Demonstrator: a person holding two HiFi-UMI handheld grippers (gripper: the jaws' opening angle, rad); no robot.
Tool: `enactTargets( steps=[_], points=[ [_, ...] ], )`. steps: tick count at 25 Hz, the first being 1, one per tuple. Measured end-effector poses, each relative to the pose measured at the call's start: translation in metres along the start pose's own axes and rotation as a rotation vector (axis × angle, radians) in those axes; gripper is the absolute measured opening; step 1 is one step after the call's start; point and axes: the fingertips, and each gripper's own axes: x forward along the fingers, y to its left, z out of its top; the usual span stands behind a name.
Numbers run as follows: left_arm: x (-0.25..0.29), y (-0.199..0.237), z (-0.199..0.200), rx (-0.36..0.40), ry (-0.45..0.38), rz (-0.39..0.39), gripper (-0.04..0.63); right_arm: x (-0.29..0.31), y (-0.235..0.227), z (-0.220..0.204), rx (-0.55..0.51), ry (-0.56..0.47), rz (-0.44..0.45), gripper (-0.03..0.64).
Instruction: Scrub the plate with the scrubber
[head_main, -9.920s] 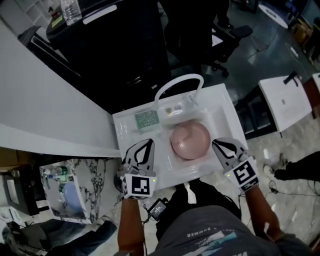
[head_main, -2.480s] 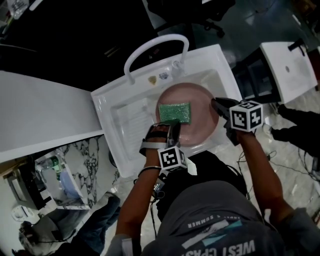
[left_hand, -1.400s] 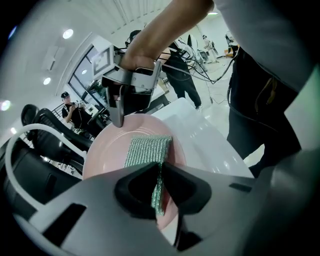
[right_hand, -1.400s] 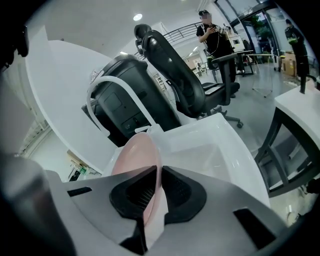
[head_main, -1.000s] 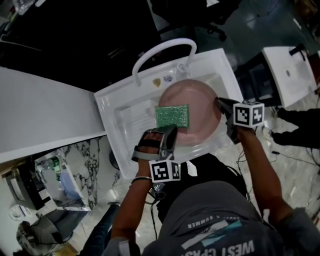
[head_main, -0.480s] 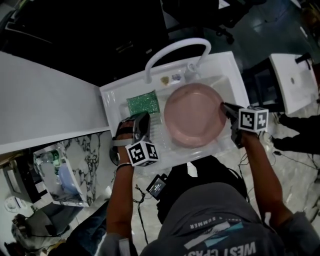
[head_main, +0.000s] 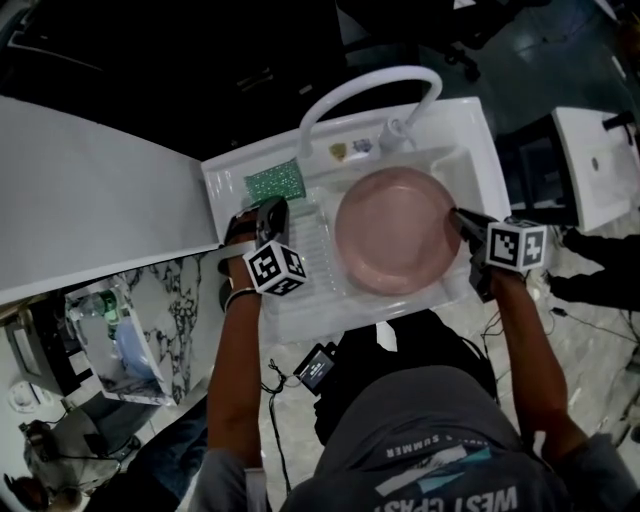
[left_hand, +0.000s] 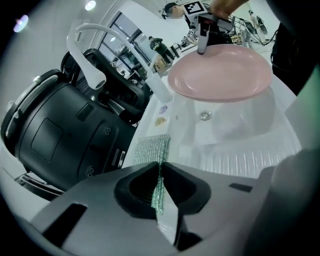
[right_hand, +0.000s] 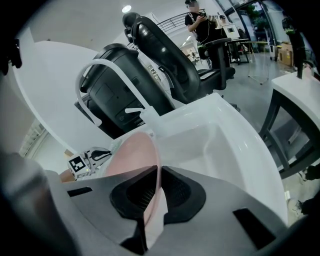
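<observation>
At the sink (head_main: 482, 140), left gripper (head_main: 272, 206) fingers (left_hand: 134, 189) pinch one scrubber (head_main: 275, 183); right gripper (head_main: 459, 216) fingers (right_hand: 182, 196) clamp one plate (head_main: 395, 230).

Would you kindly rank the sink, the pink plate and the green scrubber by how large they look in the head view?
Largest to smallest:
1. sink
2. pink plate
3. green scrubber, clearly the smallest

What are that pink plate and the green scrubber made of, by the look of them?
The pink plate looks like plastic or melamine, perhaps glazed ceramic: smooth, evenly coloured, softly glossy, thin at the rim. The green scrubber looks like a thin pad of glittery synthetic mesh: its woven surface sparkles.
</observation>
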Motion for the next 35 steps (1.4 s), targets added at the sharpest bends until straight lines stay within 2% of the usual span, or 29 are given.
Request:
enactTargets(
  steps=[23,35],
  points=[
    [0.044,0.014,-0.018,0.018,0.070,-0.011,0.041,0.015,-0.011,-0.012,0.005,0.056,-0.003,0.046],
    [0.035,0.022,-0.016,0.018,0.065,-0.001,0.078,0.021,-0.002,-0.001,-0.018,0.063,0.016,0.046]
  ],
)
